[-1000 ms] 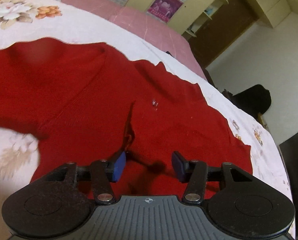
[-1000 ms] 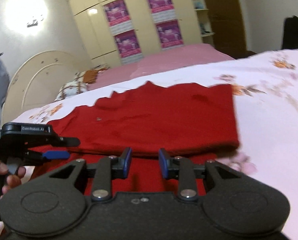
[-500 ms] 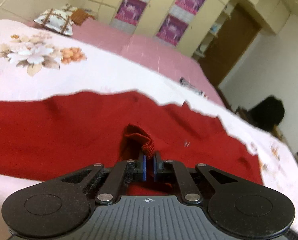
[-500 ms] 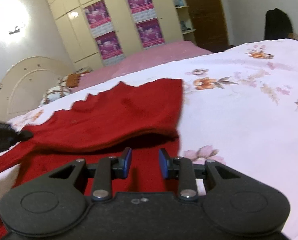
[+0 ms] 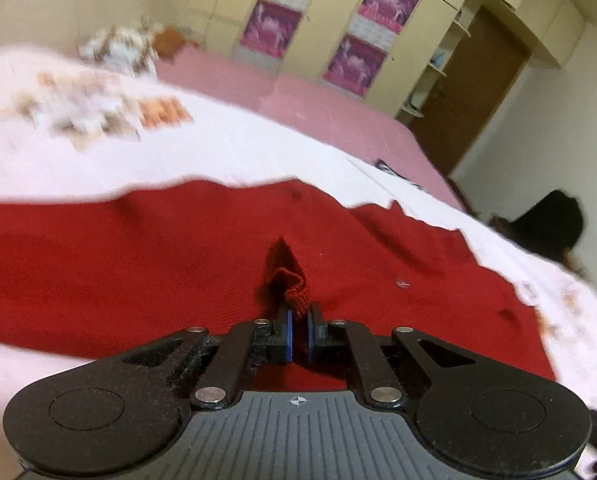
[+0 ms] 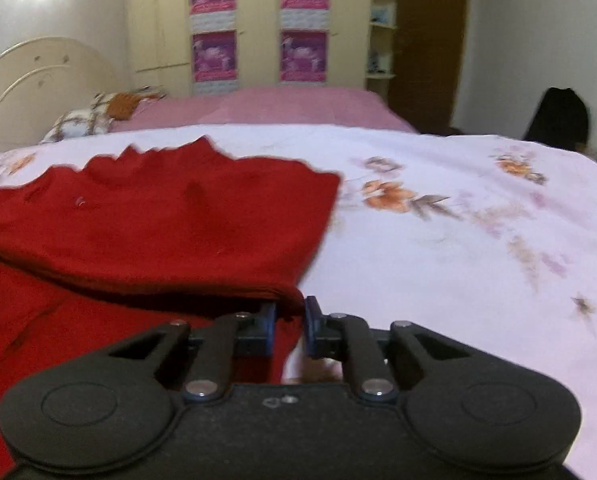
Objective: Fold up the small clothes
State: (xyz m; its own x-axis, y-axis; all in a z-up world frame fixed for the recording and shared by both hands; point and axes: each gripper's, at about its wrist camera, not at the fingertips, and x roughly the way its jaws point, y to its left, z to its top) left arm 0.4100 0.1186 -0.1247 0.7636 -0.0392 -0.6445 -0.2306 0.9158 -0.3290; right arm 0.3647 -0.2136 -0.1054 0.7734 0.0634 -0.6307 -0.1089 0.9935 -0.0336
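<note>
Sweater (image 5: 138, 272) in L tongs (image 5: 299, 334) – bedsheet (image 6: 438, 264) underneath

A floral bedsheet (image 6: 458, 248) fills the right; purple posters (image 6: 258, 20) and a brown door (image 6: 426, 40) sit along the top.

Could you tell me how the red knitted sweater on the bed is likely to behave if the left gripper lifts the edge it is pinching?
The red knitted sweater will probably drape limply: its ribbed edge already curls over the left gripper. The knit looks grippy, so slipping seems unlikely. Its folded layer may slide open.
</note>
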